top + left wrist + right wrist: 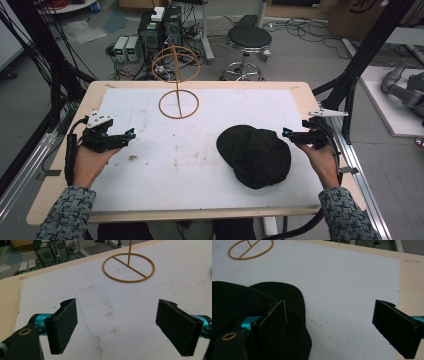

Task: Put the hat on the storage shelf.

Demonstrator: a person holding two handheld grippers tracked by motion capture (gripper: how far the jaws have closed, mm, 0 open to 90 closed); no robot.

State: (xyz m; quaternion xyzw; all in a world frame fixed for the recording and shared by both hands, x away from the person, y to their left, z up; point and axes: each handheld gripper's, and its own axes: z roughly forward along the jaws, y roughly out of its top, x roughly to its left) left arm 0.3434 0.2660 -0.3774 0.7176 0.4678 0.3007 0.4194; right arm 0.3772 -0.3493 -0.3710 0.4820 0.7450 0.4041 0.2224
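Note:
A black cap (255, 155) lies on the white mat (200, 150) toward the right, brim toward the far side. My right gripper (286, 134) hovers just right of it, jaws wide apart with nothing between them. In the right gripper view the cap (249, 307) sits behind and left of the left jaw, and the gripper (332, 325) stands open over bare mat. A tan wire stand (178, 102) with a ring base and an upright hoop stands at the mat's far middle. My left gripper (131, 135) is open over the mat's left side, and its own view shows the left gripper (117, 325) facing the stand (128, 267).
The wooden table (60, 165) borders the mat on all sides. Behind it are a black stool (248, 40), computer cases (160, 30) and cables on the floor. Black frame posts stand at both sides, and a metal rail (360, 170) runs along the right edge.

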